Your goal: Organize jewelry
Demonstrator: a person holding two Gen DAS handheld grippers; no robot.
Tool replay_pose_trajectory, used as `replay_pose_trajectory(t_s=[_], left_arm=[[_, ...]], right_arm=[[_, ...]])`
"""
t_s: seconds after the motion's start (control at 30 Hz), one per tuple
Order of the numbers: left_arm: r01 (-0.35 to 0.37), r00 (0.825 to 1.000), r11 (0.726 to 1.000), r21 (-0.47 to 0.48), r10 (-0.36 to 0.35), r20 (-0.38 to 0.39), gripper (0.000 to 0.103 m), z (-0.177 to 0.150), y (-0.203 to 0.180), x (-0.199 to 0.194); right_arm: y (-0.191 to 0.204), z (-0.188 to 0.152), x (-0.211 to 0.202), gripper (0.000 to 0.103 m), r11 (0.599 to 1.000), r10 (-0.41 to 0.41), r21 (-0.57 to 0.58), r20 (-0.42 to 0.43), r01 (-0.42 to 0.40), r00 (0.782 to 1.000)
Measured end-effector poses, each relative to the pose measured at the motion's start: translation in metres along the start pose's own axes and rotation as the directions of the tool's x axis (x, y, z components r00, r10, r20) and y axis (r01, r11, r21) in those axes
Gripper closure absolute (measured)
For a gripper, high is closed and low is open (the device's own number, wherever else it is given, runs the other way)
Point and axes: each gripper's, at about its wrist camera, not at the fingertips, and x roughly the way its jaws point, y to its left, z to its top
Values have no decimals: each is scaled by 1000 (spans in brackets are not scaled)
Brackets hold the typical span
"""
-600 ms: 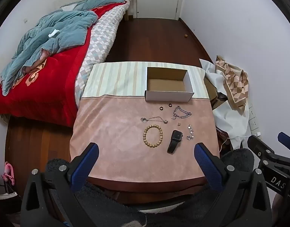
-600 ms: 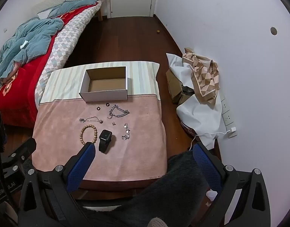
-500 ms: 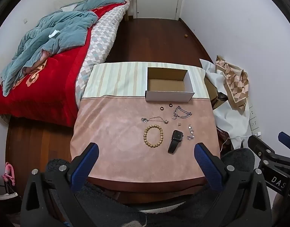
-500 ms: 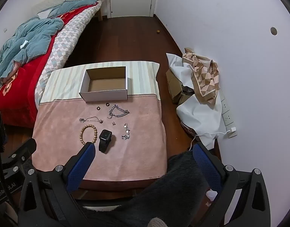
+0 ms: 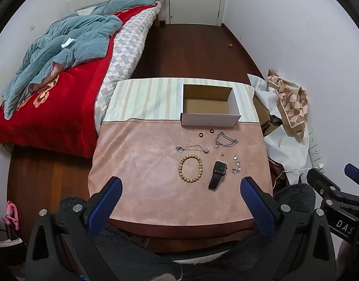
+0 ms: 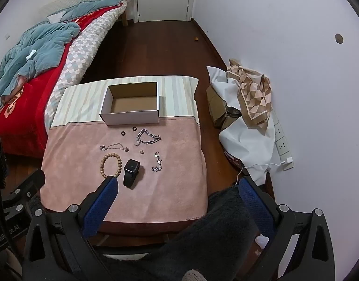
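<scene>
An empty white cardboard box stands at the back of a small table. In front of it on the pink cloth lie two black rings, a silver chain bracelet, a thin necklace, a wooden bead bracelet, a black watch, small earrings and a charm bracelet. My left gripper is open and empty above the table's near edge. My right gripper is open and empty, at the near right corner.
A bed with a red cover and a blue quilt stands left of the table. A pile of white cloth, a patterned scarf and cardboard lies on the floor at the right by the wall. Dark wood floor lies beyond.
</scene>
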Motion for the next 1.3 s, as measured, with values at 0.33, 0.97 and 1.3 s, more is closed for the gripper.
replay_pose_trajectory(t_s=[0.33, 0.97, 1.3], left_arm=[[6, 1000, 1000, -1, -6, 4, 0, -2, 3, -4], [-4, 1000, 1000, -4, 5, 13, 0, -1, 1, -10], [-6, 1000, 1000, -11, 7, 20, 0, -3, 1, -12]], right_arm=[[5, 0, -4, 0, 1000, 0, 3, 4, 0, 1000], [-1, -2, -14, 0, 1000, 0, 0, 18, 0, 1000], [-1, -1, -14, 0, 1000, 0, -2, 22, 0, 1000]])
